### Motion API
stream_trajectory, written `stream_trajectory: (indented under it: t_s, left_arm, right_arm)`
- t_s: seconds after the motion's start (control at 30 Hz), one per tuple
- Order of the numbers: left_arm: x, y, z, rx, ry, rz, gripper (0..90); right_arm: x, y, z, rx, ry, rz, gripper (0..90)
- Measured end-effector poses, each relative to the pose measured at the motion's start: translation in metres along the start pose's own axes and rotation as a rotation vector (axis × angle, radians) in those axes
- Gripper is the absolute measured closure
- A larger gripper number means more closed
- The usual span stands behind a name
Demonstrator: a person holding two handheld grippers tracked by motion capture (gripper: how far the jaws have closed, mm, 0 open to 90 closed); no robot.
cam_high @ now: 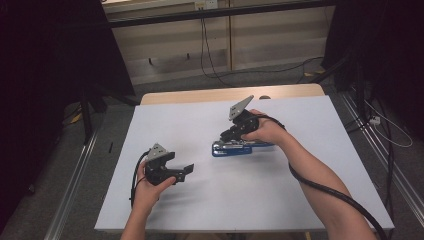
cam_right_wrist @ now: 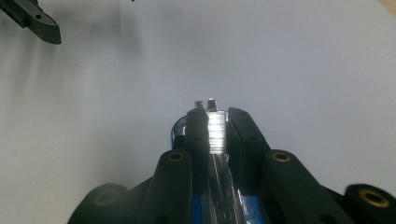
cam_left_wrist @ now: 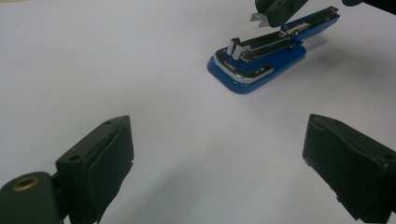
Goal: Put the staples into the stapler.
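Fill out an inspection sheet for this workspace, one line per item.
Surface: white table top, bare apart from the job's thing.
Job's things: blue stapler lying on the table, its metal top arm raised off the base.
Clutter: nothing seen.
Grippers: right gripper shut on the stapler's metal arm; left gripper open, off the stapler, holding nothing.
Cables: black cable along the right forearm; loose cables on the floor behind.
Surroundings: grey floor, wooden wall panels, dark curtains either side.
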State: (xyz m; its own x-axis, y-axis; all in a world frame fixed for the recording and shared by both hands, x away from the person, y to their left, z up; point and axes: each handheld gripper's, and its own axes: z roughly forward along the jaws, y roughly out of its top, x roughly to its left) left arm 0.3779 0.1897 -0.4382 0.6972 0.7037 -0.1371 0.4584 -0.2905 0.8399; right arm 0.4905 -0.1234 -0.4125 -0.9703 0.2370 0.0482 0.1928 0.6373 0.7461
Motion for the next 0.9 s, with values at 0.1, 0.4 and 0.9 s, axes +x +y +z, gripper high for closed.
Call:
stream_trajectory:
  t_s: [0.1, 0.4, 0.9]
  left_arm:
    - [-0.0001, 0.0, 0.0, -0.002, -0.003, -0.004, 8.9]
    - [0.0006, -0.0005, 0.001, 0.013, 0.007, 0.003, 8.7]
    - [-0.0011, -0.0011, 0.0027, 0.013, -0.002, -0.003, 8.7]
  right_arm:
    - [-0.0008, 0.0005, 0.001, 0.003, -0.004, 0.002, 79.2]
    - [-0.002, 0.0009, 0.0067, 0.022, 0.006, -0.011, 79.3]
    - [-0.0033, -0.0003, 0.0102, 0.024, 0.012, -0.009, 79.3]
